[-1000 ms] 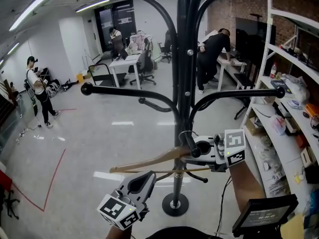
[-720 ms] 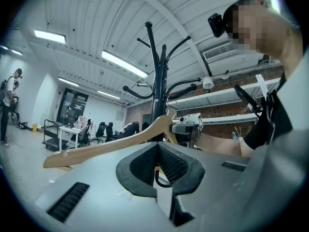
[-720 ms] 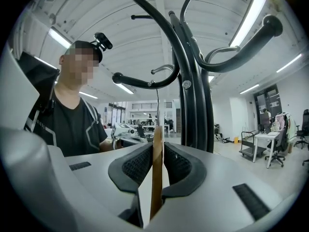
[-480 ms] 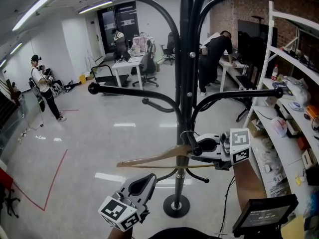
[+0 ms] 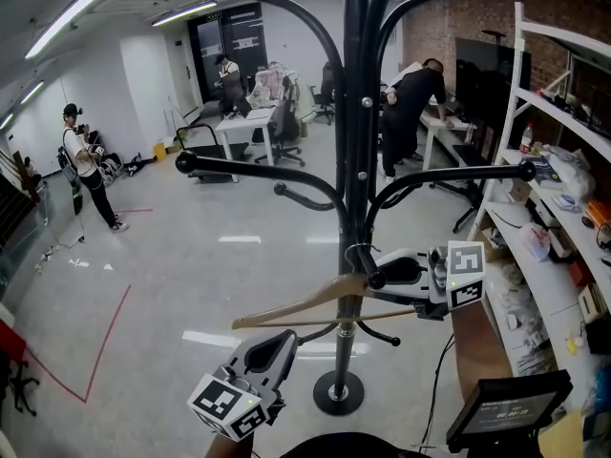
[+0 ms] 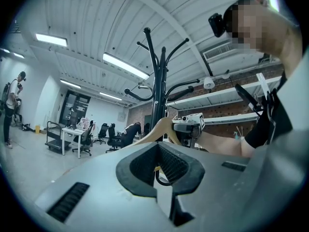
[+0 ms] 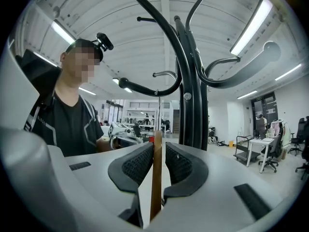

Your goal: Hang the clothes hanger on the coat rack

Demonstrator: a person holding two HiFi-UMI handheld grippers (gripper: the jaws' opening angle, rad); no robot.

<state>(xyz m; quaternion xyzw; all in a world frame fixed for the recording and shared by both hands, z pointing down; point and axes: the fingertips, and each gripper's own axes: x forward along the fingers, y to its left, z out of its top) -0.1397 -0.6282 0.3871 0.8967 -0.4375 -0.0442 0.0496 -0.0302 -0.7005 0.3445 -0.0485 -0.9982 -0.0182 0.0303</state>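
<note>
The black coat rack (image 5: 354,160) stands in front of me, its curved arms spreading left and right. My right gripper (image 5: 401,275) is shut on a wooden clothes hanger (image 5: 315,305) just right of the pole. The hanger's body reaches left and its metal hook (image 5: 355,254) sits close against the pole by a short lower peg (image 5: 376,281). In the right gripper view the hanger's wood (image 7: 156,178) stands edge-on between the pads, with the rack's pole (image 7: 193,105) right behind. My left gripper (image 5: 270,348) is low and nearer to me, shut on nothing, and points up at the rack (image 6: 157,81).
The rack's round base (image 5: 336,391) rests on the glossy floor. A white shelf unit (image 5: 554,189) full of small items lines the right side, with a monitor (image 5: 506,410) at the lower right. Desks, chairs and several people are far back. Red tape (image 5: 105,337) marks the floor at left.
My right gripper has carried the hanger a little to the right and slightly up, along the pole. The left gripper has stayed put.
</note>
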